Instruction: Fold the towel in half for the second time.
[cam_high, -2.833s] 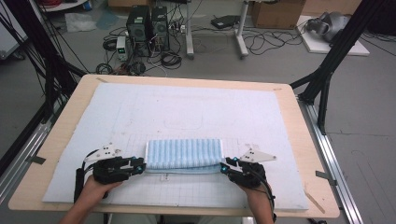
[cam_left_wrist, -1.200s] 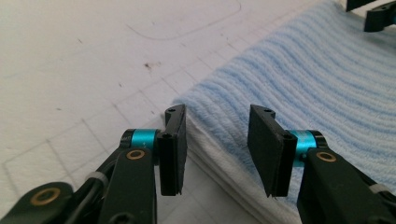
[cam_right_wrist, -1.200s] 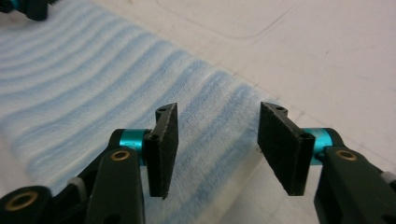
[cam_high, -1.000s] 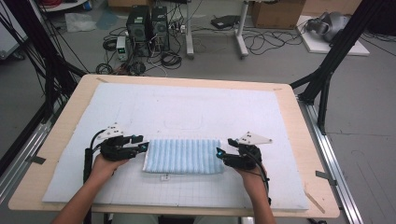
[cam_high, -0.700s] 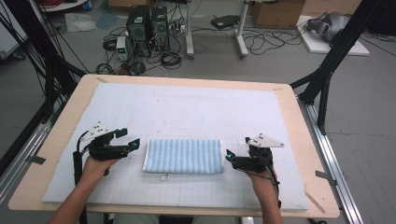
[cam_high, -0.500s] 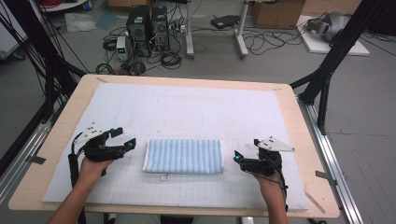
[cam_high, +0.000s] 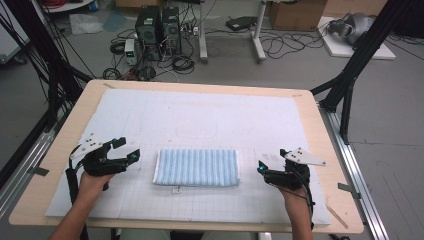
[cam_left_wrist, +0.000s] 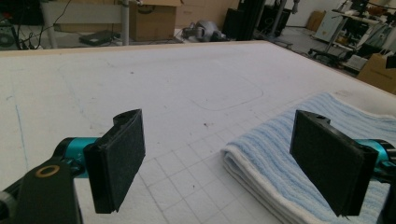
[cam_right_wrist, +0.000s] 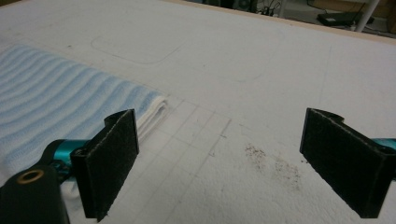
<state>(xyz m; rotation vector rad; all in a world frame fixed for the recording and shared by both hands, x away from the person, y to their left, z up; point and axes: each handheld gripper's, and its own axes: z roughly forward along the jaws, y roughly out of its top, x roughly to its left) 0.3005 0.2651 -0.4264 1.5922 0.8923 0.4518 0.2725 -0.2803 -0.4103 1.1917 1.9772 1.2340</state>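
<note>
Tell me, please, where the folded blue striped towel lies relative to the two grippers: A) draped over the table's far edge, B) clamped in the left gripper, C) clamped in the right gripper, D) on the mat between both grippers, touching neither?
D: the folded blue striped towel lies flat on the mat, with the left gripper and right gripper open and clear of its ends.

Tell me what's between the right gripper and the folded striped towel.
Nothing: in the high view, bare white mat separates the right gripper from the towel.

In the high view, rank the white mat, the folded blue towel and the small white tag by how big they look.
1. white mat
2. folded blue towel
3. small white tag, a speck just in front of the towel's near edge
</note>
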